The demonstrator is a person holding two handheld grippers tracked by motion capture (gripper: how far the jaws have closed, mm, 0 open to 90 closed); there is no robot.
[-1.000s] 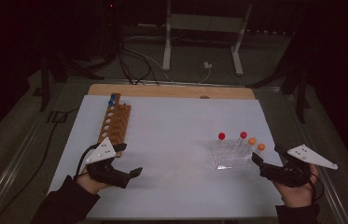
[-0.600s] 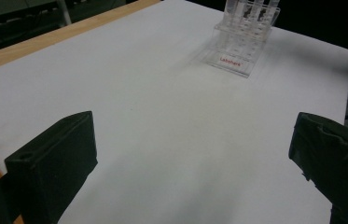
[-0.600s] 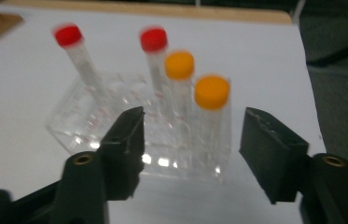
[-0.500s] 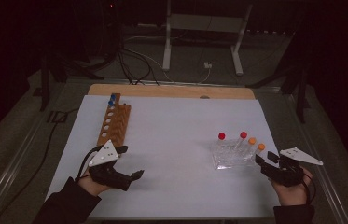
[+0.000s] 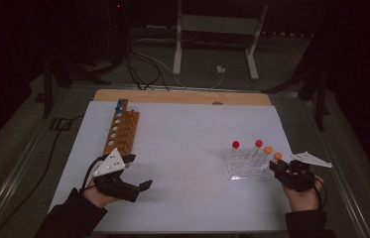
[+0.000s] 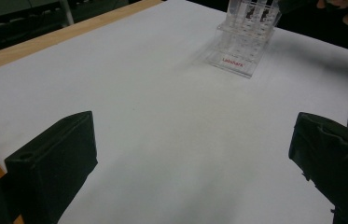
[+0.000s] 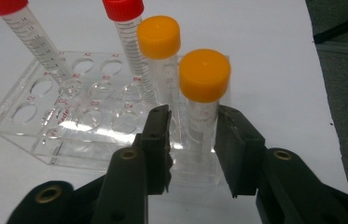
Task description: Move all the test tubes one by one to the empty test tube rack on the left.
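From the high view, a white sheet (image 5: 187, 163) covered most of a wooden table (image 5: 182, 96), and the room around it was dark. A wooden rack (image 5: 121, 131) lay along the sheet's left side, with a blue-capped item (image 5: 119, 105) at its far end; it was too small there to say what it was. The left gripper (image 5: 132, 174) sat near the rack's near end, held in a hand coming out of a dark sleeve (image 5: 66, 218), its jaws spread wide over bare sheet.

The left gripper view confirmed that wide gap: its two black jaws stood at opposite edges with nothing between them. It also showed red lettering on the front of the clear plastic rack (image 6: 244, 42) far across the sheet, which the high view did not resolve.

On the right, the right gripper (image 5: 277, 170) was at the clear rack's right end. The right gripper view gave the detail. Two tubes with red caps leaned at the back, the farther red-capped tube (image 7: 29, 42) and the nearer red-capped tube (image 7: 132, 46), then an orange-capped tube (image 7: 162, 60) and, closest, the front orange-capped tube (image 7: 202, 98). The jaws stood on either side of that front tube, partly open, with a sliver of gap visible at each side; it looked as though they were not yet touching it.
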